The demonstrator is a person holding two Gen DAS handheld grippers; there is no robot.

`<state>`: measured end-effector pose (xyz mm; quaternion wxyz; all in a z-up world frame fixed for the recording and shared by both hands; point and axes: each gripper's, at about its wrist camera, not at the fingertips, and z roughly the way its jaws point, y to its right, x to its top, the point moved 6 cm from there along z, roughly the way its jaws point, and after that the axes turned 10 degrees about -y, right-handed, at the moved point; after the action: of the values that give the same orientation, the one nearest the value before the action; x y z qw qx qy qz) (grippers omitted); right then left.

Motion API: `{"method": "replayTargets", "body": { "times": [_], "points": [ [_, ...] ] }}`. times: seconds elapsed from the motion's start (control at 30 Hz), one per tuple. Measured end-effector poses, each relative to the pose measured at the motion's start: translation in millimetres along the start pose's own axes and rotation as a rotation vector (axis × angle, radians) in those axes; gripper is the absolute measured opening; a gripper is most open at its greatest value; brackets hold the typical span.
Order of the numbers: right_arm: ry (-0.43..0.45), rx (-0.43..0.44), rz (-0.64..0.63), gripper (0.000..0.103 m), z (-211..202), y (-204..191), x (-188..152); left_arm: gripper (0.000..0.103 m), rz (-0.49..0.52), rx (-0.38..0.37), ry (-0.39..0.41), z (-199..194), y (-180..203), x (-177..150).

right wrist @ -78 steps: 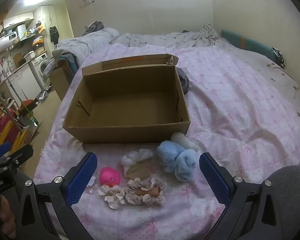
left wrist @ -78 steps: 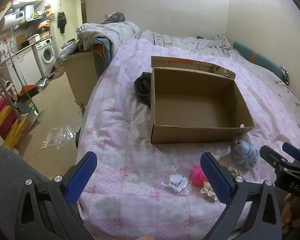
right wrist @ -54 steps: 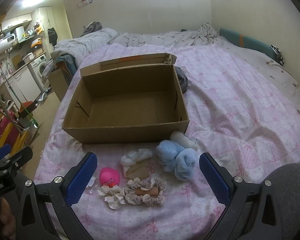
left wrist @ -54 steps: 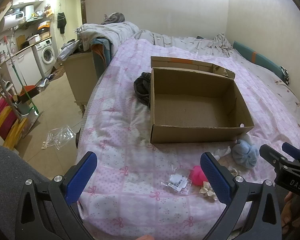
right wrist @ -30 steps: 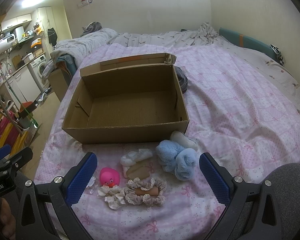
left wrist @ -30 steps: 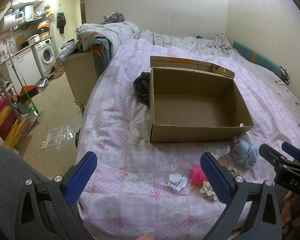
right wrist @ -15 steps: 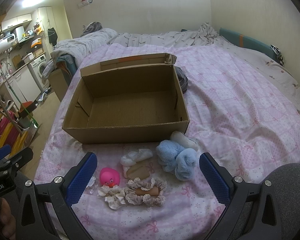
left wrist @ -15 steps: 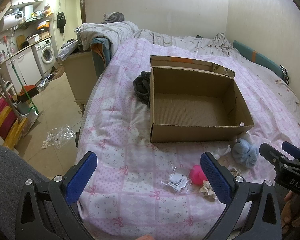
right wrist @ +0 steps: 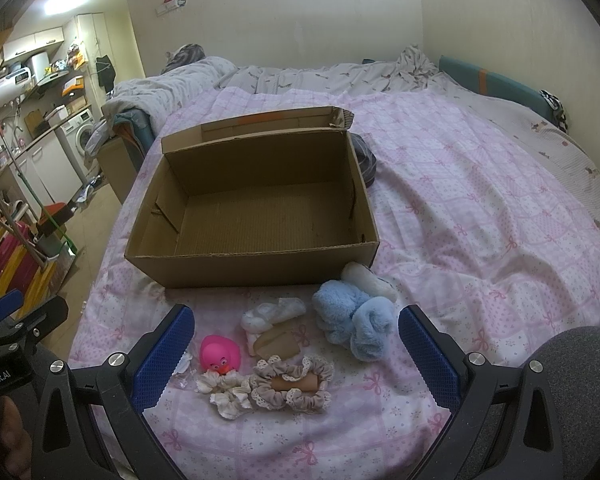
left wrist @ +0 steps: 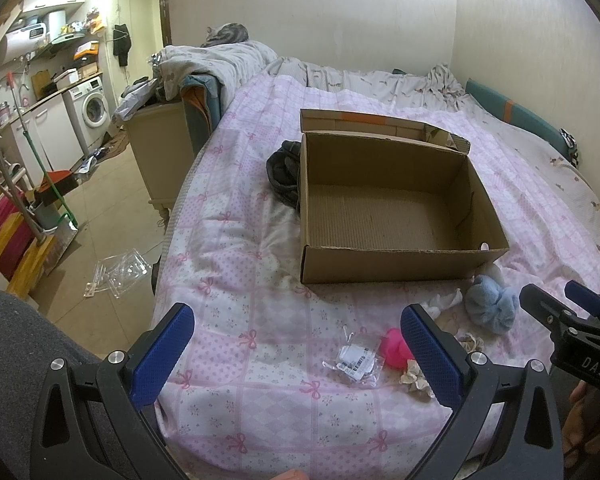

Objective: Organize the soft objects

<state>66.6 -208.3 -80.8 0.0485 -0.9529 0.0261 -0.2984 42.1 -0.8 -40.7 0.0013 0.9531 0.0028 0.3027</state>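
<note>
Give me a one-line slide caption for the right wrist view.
Open right claw above soft items, among them blue fluffy socks and a pink duck, before an empty cardboard box on the bed.

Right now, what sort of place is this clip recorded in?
Likely a small studio flat or bedroom: a bed with a pink quilt fills the view, a washing machine and kitchen shelving stand at left, and a cardboard box sits on the bed.

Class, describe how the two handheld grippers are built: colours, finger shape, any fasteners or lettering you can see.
Both the left gripper and right gripper have black angular frames with triangular cut-outs, silver round bolts, and flat blue textured finger pads. White lettering "DAS" marks the right gripper's side.
</note>
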Motion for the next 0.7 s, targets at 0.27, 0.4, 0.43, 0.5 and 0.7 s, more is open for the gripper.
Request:
{"method": "replayTargets", "body": {
  "times": [0.27,0.4,0.43,0.5,0.7],
  "points": [
    [-0.001,-0.001,-0.002,0.103,1.4,0.6,0.5,0.103,-0.002,0.0,0.0,-0.2,-0.2,0.0],
    [-0.004,-0.003,-0.005,0.103,1.1,0.6,1.1,0.103,0.0,0.003,-0.005,-0.3,0.2,-1.3],
    [-0.004,-0.002,-0.003,0.103,1.3,1.6,1.2,0.103,0.001,0.004,-0.006,1.2,0.5,-3.8],
    [-0.002,0.0,0.001,0.103,0.5,-0.8,-0.2,0.103,0.001,0.004,-0.005,1.5,0.3,-4.0],
    [-0.003,0.0,0.001,0.103,-0.7,-3.3,-2.0,0.103,0.0,0.004,-0.006,1.6,0.3,-3.9]
  ]
}}
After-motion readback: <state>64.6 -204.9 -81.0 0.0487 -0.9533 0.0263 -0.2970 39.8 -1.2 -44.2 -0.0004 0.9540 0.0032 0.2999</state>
